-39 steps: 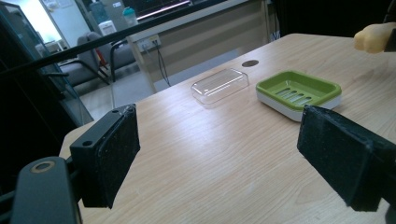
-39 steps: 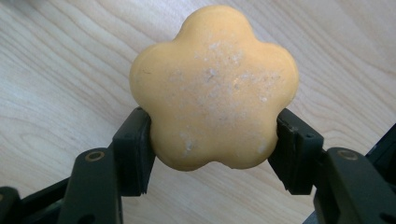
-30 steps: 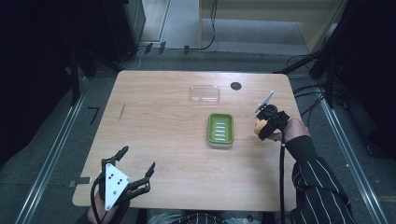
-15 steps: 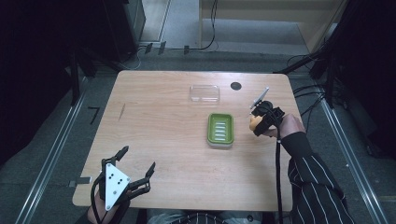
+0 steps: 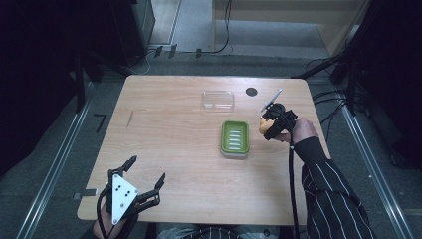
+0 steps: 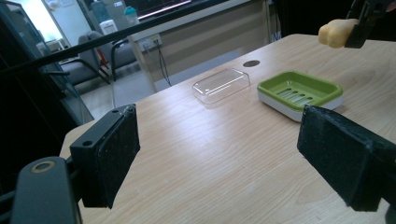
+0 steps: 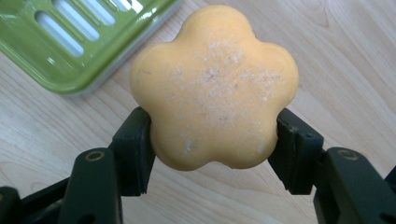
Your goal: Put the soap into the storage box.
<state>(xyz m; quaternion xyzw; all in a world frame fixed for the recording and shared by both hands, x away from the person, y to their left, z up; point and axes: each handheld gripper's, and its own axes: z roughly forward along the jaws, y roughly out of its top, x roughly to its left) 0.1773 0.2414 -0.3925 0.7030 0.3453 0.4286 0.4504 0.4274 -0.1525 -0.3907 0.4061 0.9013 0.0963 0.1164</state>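
Right gripper (image 5: 267, 125) pinches soap (image 7: 214, 88) beside green dish (image 5: 235, 139).

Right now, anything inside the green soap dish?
Nothing: the green soap dish shows only its slotted floor. The flower-shaped soap is off beside it, clamped in the right hand-held gripper. Under the dish is hidden.

Upper centre of the high view, a clear plastic lid (image 5: 218, 100) lies flat on the wooden table (image 5: 164, 129), with a small dark round hole (image 5: 251, 91) just to its right. Cables (image 5: 219, 47) snake across the grey floor (image 5: 189, 20) beyond the table's far edge, top of frame. In the left gripper view, grey chairs (image 6: 100, 53) stand at upper left.
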